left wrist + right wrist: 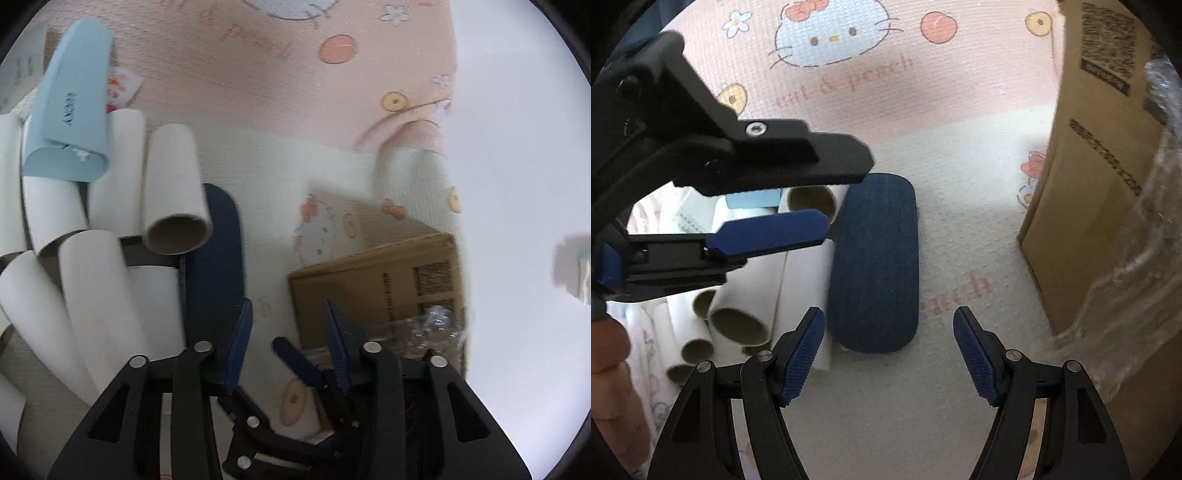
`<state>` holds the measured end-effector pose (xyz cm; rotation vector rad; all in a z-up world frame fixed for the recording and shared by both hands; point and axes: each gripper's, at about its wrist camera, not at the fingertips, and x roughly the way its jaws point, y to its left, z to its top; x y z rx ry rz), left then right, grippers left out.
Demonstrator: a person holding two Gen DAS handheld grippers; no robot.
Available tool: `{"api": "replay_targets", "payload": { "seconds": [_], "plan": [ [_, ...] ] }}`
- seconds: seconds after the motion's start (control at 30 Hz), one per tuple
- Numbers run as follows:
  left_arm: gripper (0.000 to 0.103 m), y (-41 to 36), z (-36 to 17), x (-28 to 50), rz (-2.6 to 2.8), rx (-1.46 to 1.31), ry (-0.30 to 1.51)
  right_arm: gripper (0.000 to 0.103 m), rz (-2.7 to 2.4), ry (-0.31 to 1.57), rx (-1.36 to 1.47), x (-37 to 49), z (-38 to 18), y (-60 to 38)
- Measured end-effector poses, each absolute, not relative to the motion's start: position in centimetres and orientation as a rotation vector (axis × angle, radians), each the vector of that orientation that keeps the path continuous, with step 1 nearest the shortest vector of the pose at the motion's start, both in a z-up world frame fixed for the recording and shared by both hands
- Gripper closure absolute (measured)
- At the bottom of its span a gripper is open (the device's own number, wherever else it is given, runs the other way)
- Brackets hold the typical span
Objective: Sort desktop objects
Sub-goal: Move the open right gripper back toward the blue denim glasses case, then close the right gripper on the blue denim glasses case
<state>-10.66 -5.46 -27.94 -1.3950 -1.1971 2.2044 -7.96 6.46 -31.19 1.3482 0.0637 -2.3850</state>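
The right gripper (890, 354) is hovering wide open and empty over the patterned cloth (960, 229) covering the table. Just ahead of its left finger the navy case (873, 262) is lying flat, long axis running away from the gripper toward the cloth's far pink band. It looks fabric-covered, light and fairly stiff, so pinching it across the narrow middle should hold. The left gripper (290, 332) is hanging partly open, holding nothing. Beside the case, white cardboard tubes (738, 325) are piled, light and crushable. A cardboard box (1100, 184) is standing toward the right edge.
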Motion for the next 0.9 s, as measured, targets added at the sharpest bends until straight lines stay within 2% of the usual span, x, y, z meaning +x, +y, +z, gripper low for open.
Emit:
{"api": "replay_targets", "payload": {
  "seconds": [0.07,0.2,0.4,0.43,0.47,0.57,0.67,0.8,0.9],
  "plan": [
    [0.069,-5.7,-28.4,-10.7,2.204,-1.407,-1.214,0.033,-2.396,0.104,1.352,-8.3,-31.4,6.0],
    [0.072,-5.6,-28.3,-10.7,2.256,-1.425,-1.188,0.033,-2.363,0.081,1.350,-8.7,-31.5,5.2],
    [0.072,-6.3,-28.6,-10.6,2.316,-1.457,-1.178,0.033,-2.352,0.060,1.386,-9.8,-32.5,4.6],
    [0.072,-6.4,-28.7,-10.6,2.311,-1.458,-1.187,0.036,-2.332,0.028,1.395,-10.0,-32.7,4.8],
    [0.072,-6.5,-28.9,-10.6,2.308,-1.460,-1.190,0.043,-2.311,-0.002,1.405,-10.1,-32.8,5.0],
    [0.072,-6.6,-29.0,-10.5,2.283,-1.473,-1.191,0.045,-2.271,-0.076,1.436,-9.8,-33.0,5.6],
    [0.068,-6.3,-28.9,-10.3,2.268,-1.468,-1.182,0.045,-2.282,-0.025,1.421,-9.0,-32.9,5.5],
    [0.059,-5.6,-28.7,-10.3,2.256,-1.456,-1.188,0.045,-2.281,0.081,1.428,-7.7,-32.6,5.2],
    [0.058,-4.8,-28.5,-10.3,2.242,-1.474,-1.146,0.045,-2.273,0.070,1.455,-6.5,-32.5,6.1]
  ]
}}
